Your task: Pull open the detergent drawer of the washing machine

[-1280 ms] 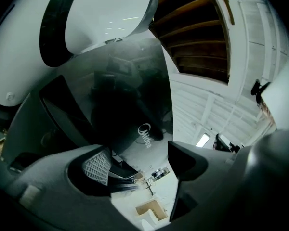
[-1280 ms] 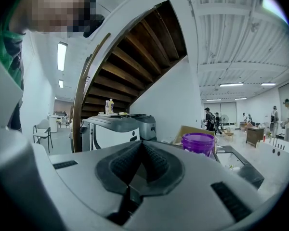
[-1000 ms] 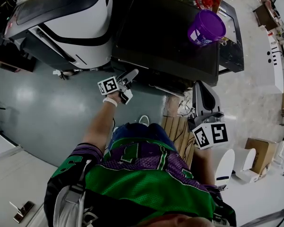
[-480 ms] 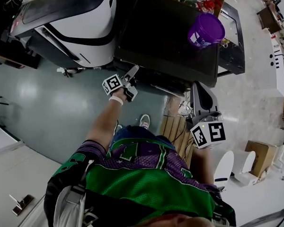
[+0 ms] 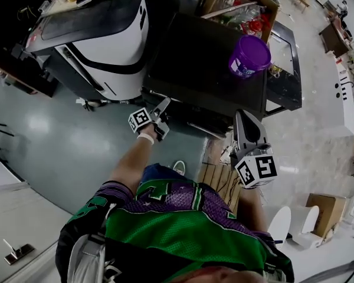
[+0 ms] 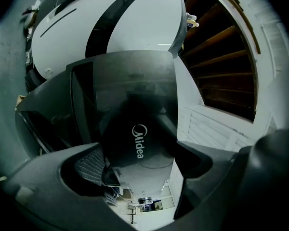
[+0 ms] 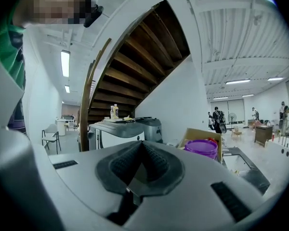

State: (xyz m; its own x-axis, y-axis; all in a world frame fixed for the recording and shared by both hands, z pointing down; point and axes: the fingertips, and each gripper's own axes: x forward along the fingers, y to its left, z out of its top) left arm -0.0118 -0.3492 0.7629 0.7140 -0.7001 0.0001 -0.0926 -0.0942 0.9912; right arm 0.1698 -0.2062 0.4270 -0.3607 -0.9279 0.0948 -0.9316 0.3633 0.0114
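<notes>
While open at the washing machine's [image 5: 206, 52] front top edge, left gripper [image 5: 163, 104]; right gripper [image 5: 242, 115] closed, empty, near its corner.

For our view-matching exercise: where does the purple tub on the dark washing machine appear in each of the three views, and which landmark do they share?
Head view: the purple tub stands at upper right, on top of the dark washing machine.
Left gripper view: not in it.
Right gripper view: the purple tub is right of centre, low in the picture.
Shared landmark: the white machine.
</notes>
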